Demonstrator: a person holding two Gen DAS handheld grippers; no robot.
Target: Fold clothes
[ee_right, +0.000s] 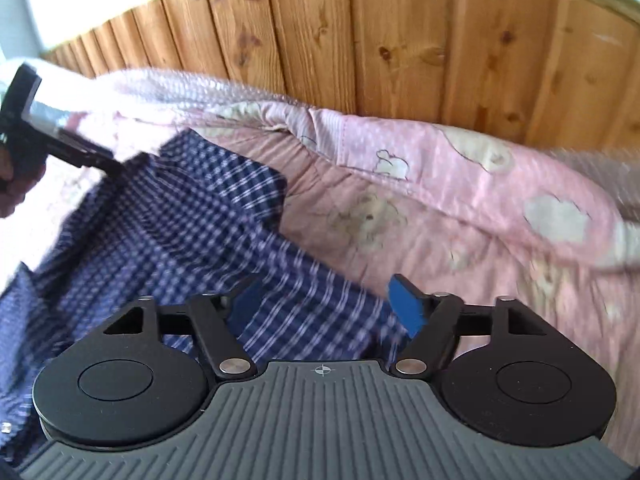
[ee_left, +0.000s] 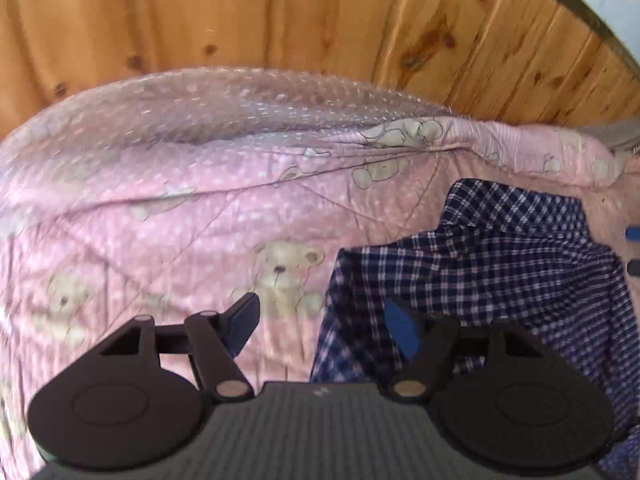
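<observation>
Both claws stand spread wide with nothing between their blue pads. Left claw (ee_left: 326,326) hovers over the bed, its left pad above the pink quilted bedspread printed with cream teddy bears (ee_left: 160,216) and its right pad (ee_left: 402,330) above the edge of the navy-and-white checked cotton shirt (ee_left: 500,264); whether that pad touches the cloth cannot be told. Right claw (ee_right: 328,308) hangs over the same shirt (ee_right: 192,216), with a checked strip of it running between the open jaws but not pinched.

The shirt lies crumpled on the bedspread, bunched and unfolded. Behind the bed rises a wall of knotty vertical pine boards (ee_left: 320,16). Along the far edge of the bed, against the boards, a sheet of clear bubble wrap (ee_left: 224,108) covers the raised fold of the bedspread. Nothing blocks either claw from the shirt.

Each claw points forward and downward across the bed toward the boards.

From the right wrist, the other device appears at the far left as a black bracket with a shiny plate (ee_right: 44,120), gripped by a person's hand (ee_right: 16,188), its front end meeting the upper edge of the shirt. The left wrist view shows only small blue and dark bits at its right border, too small to identify, and more of the bubble wrap.
</observation>
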